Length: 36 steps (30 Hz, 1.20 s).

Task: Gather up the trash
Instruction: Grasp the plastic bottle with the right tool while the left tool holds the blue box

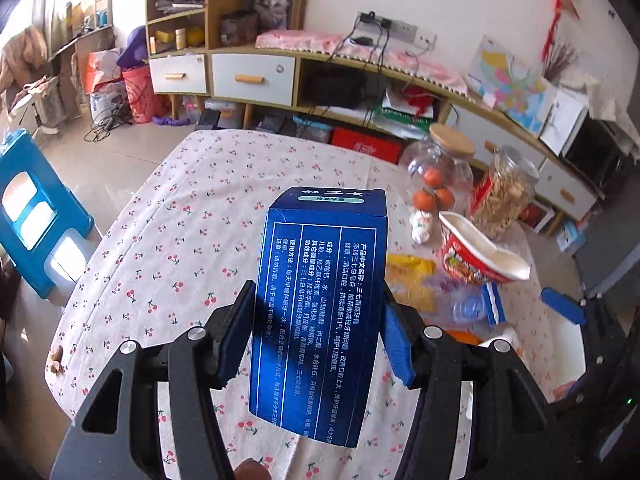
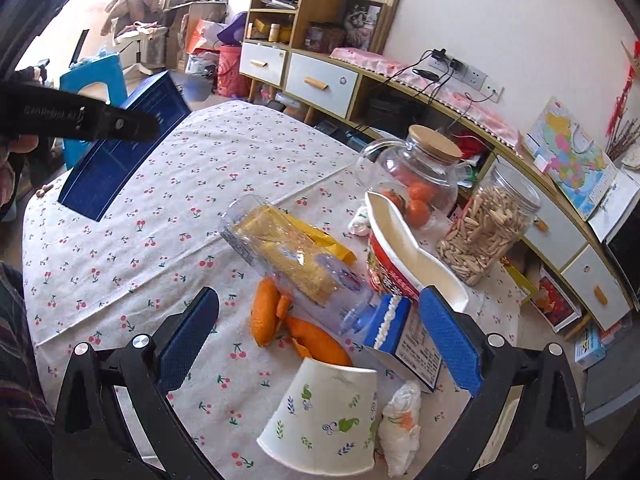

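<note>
1. Being held above the counter (image 1: 168,216): a dark blue box (image 1: 320,304) printed with white Chinese text, tilted, its far end pointing toward the cabinet.
2. Clamping that blue box from both sides: the left gripper (image 1: 316,320), blue pads pressed against the box's long faces.
3. Showing again in the right wrist view: the same blue box (image 2: 124,140), raised over the far left part of the counter, partly covered by a black gripper arm.
4. Hanging wide open and holding nothing: the right gripper (image 2: 320,340), its pads well apart over the pile of litter.
5. Lying between those pads: a clear plastic bottle (image 2: 296,264) on its side, orange peel (image 2: 296,328) beneath it, and a small blue-and-white carton (image 2: 400,332) just beside the right pad.
6. Lying nearer the camera: a tipped paper cup (image 2: 328,416) with leaf prints, touching a crumpled tissue (image 2: 400,420).
7. Leaning behind the bottle: a red instant noodle bowl (image 2: 404,256), and a yellow wrapper (image 2: 324,240), possibly tucked under the bottle.
8. Standing farther back: a glass teapot (image 2: 416,172) with oranges inside and a jar of seeds (image 2: 488,224).
</note>
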{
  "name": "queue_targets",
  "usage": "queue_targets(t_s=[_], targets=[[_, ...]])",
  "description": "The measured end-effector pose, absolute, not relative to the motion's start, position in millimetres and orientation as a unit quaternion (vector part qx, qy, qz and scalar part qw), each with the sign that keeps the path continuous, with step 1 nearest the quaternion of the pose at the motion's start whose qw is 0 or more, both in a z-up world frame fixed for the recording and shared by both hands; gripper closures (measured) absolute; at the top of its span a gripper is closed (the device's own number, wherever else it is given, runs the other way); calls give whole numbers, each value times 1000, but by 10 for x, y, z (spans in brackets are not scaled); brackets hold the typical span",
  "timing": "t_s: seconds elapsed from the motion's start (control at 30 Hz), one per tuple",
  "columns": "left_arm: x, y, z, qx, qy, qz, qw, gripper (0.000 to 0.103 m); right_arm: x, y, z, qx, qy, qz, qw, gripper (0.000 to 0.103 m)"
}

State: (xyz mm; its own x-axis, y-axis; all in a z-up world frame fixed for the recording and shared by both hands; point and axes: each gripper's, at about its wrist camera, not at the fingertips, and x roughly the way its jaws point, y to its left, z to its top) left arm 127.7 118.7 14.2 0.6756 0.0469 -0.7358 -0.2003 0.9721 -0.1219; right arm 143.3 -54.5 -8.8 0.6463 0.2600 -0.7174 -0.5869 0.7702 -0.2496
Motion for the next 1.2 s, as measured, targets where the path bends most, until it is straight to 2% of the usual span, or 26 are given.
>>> queue_targets(t_s=[0.13,0.37,0.47,0.53,0.57,0.83,1.2], targets=[[1285,1215,99,-41,340,141,929,46,1624,-155,-257,-309,361,243,846,7],[1235,1461,334,-105,298,109,942,46,1899,230,-538,-368,400,246,803,16],[1255,1510,289,-131,309,96,937,46,1985,312,-676,-391,415,242,785,30],[1235,1545,281,-144,313,89,935,46,2035,325,-742,-389,430,240,779,53],[1234,1551,285,-147,312,88,934,46,2049,318,-734,-385,428,239,782,56],[1197,1619,278,-159,310,87,933,46,2099,136,-298,-267,420,256,829,57],[1197,1578,272,-160,305,80,935,46,2065,-322,410,-105,354,251,895,59]])
